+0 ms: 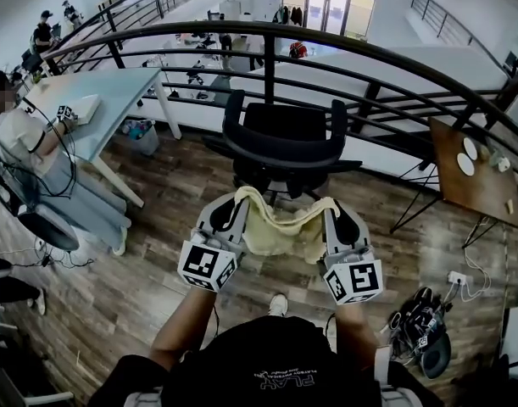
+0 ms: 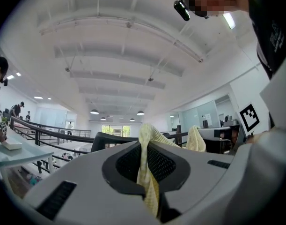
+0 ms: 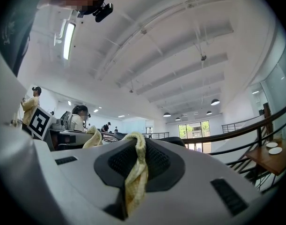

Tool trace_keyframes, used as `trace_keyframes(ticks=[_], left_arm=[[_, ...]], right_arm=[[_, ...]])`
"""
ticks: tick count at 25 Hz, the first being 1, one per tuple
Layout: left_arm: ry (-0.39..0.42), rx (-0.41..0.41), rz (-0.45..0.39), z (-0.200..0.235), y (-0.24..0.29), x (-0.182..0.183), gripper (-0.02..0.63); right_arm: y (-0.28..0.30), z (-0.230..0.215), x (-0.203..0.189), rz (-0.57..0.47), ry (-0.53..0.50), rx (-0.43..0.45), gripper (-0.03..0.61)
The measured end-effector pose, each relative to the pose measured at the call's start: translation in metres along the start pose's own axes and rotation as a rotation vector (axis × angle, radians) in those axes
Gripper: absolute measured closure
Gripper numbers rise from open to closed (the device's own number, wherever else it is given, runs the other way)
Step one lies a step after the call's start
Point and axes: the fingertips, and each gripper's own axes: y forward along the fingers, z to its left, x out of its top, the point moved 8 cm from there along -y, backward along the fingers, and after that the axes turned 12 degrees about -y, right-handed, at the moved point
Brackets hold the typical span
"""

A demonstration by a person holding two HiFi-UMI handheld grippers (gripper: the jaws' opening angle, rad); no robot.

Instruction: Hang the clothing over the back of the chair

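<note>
The garment (image 1: 280, 227), a pale yellow cloth, is off the floor and held in the air between the two claws, in front of the person. The left claw (image 2: 143, 159) is clenched on one top corner. The right claw (image 3: 133, 165) is clenched on the other, with a twist of fabric bunched up between its jaws. Each gripper view shows the cloth pinched in the dark pads and running off sideways to the other claw.

Its long axis runs from claw to claw, about level and roughly in line with the top of the chair back. The upper edge sags a little in the middle, and the rest hangs down below the claws toward the floor (image 1: 157, 227).

The chair (image 1: 284, 147) stands just ahead of both claws with its curved black back turned toward the person. The garment does not lie on it, and from the head view I cannot tell whether the cloth brushes it.

I judge the task about half done: the garment is lifted and spread. What is left is to carry it over the top of the back, lower it so it drapes on both sides, and let go.

A railing (image 1: 267, 53) runs beyond the chair. A pale desk (image 1: 114, 100) stands well to the left of the left claw.
</note>
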Motion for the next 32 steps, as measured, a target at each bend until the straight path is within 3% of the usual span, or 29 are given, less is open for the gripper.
trace_keyframes(ticks=[5, 14, 19, 26, 32], left_arm=[[-0.034, 0.009, -0.023, 0.016, 0.019, 0.015, 0.591], [0.012, 0.068, -0.072, 0.031, 0.049, 0.037, 0.591], [0.023, 0.103, -0.065, 0.028, 0.065, 0.048, 0.591], [0.048, 0.133, -0.109, 0.023, 0.066, 0.072, 0.591], [0.127, 0.136, -0.127, 0.034, 0.074, 0.093, 0.591]], right_arm=[[0.019, -0.013, 0.009, -0.047, 0.000, 0.005, 0.531], [0.050, -0.036, 0.017, -0.105, -0.018, 0.027, 0.531], [0.061, -0.056, 0.029, -0.127, 0.026, 0.048, 0.531], [0.068, -0.069, 0.057, -0.160, -0.046, 0.073, 0.531], [0.085, -0.078, 0.068, -0.181, -0.098, 0.060, 0.531]])
